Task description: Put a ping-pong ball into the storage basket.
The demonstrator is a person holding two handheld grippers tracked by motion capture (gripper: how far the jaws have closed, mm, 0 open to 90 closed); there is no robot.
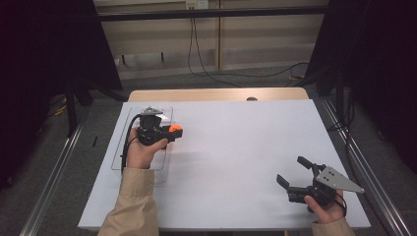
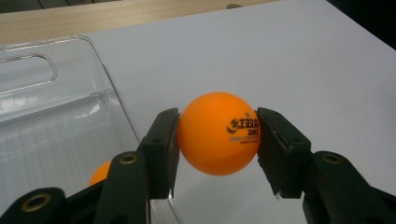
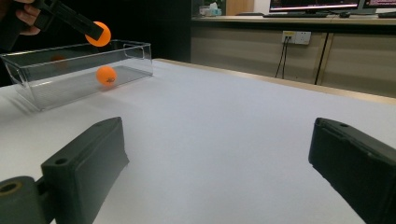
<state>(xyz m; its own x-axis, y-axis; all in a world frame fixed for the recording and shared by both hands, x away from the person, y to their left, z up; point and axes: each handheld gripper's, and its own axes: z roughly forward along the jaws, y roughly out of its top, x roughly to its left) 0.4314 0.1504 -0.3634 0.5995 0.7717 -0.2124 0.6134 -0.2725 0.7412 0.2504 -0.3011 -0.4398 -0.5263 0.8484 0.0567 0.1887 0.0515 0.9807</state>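
The orange ball [image 2: 218, 133] sat clamped between the two black jaws of my left tongs [image 2: 217, 140], one pad pressed to each side of it, with its dark printed logo turned toward the jaw on the right of the left gripper view. I held it up off the counter [image 1: 236, 147], at the near right edge of the clear plastic bin [image 2: 56, 116]. In the right gripper view the same ball [image 3: 99, 33] hung above the bin's open top [image 3: 79, 65], well clear of its floor.

A second orange ball [image 3: 106, 75] lay inside the bin, resting on its bottom; in the left gripper view I could see just a slice of it [image 2: 100, 173] through the clear wall behind my left jaw.

From the high view, the bin [image 1: 123, 142] stood on the left side of the white counter, and my left tongs [image 1: 173, 132] were over its right rim, the hand in a tan sleeve behind them.

My right tongs [image 1: 291, 172] were well apart from all this, low over the near right part of the counter. Their jaws stood wide apart with nothing between them, and pointed across the bare white surface toward the bin.
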